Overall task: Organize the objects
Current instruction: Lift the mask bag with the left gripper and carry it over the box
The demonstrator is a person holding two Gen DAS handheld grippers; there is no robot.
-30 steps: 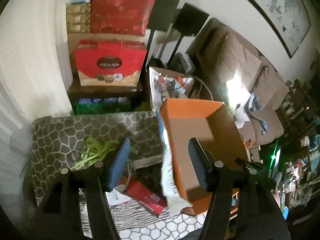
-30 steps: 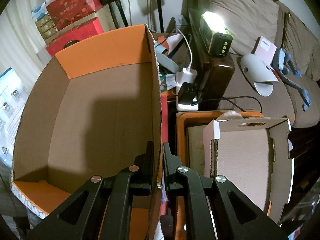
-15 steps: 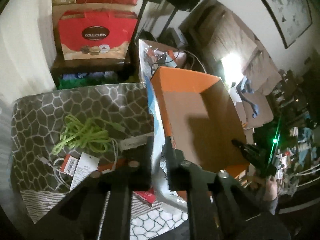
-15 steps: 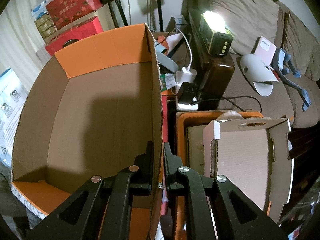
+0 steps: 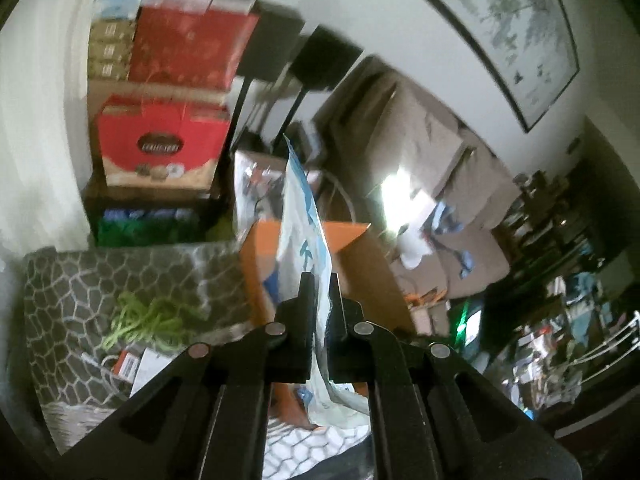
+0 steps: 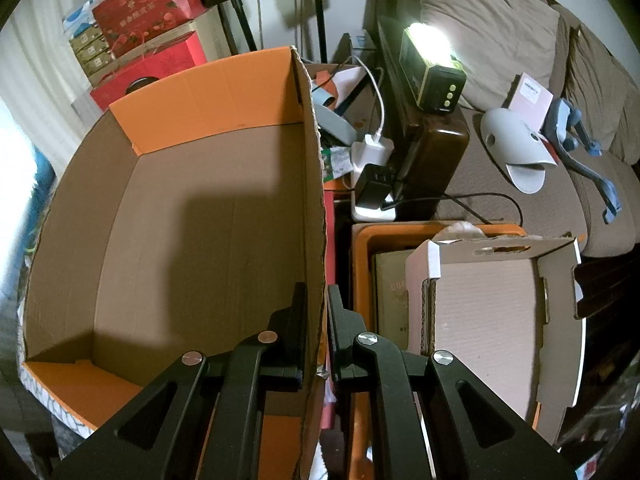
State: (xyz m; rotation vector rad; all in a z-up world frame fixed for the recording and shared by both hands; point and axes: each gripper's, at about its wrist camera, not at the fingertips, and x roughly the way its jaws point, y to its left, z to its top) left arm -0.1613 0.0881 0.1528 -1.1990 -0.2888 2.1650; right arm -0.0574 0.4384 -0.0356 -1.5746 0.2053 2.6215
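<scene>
Raised since 0.5s ago, plastic bag upright, lengthwise away in left gripper jaws

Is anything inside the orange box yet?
In the right wrist view the orange box shows only bare cardboard floor and walls. The right gripper pinches its right wall and hides the near corner. The white bag is in the left gripper.
</scene>
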